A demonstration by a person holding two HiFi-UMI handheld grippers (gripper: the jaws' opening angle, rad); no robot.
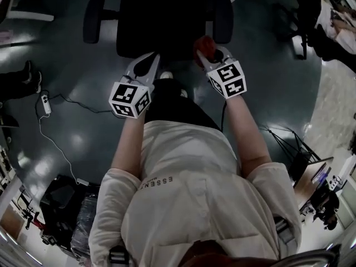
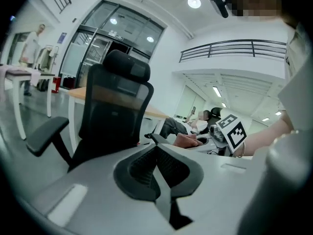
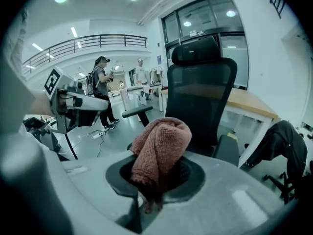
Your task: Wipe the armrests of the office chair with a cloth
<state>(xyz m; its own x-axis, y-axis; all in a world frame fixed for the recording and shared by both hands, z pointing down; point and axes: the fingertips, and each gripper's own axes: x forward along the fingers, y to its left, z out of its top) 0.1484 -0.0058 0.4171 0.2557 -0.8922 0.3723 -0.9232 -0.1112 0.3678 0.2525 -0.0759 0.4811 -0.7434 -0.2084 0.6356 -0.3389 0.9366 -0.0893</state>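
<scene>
The black office chair (image 1: 167, 15) stands just ahead of me, with one armrest (image 1: 93, 18) at its left and another (image 1: 223, 20) at its right. My right gripper (image 1: 203, 53) is shut on a reddish-brown cloth (image 1: 204, 43), held near the seat's front right corner. In the right gripper view the bunched cloth (image 3: 161, 148) fills the jaws, with the chair back (image 3: 200, 94) and an armrest (image 3: 137, 112) beyond it. My left gripper (image 1: 151, 59) hovers by the seat's front left, shut and empty (image 2: 156, 150). It faces the chair (image 2: 115, 111) and its armrest (image 2: 46, 135).
A power strip (image 1: 45, 103) with a trailing cable lies on the dark floor at left. A black bag (image 1: 61, 199) sits at bottom left. A wooden desk (image 3: 252, 104) stands behind the chair. People (image 3: 100, 84) stand in the background, and another chair (image 1: 311, 15) is at top right.
</scene>
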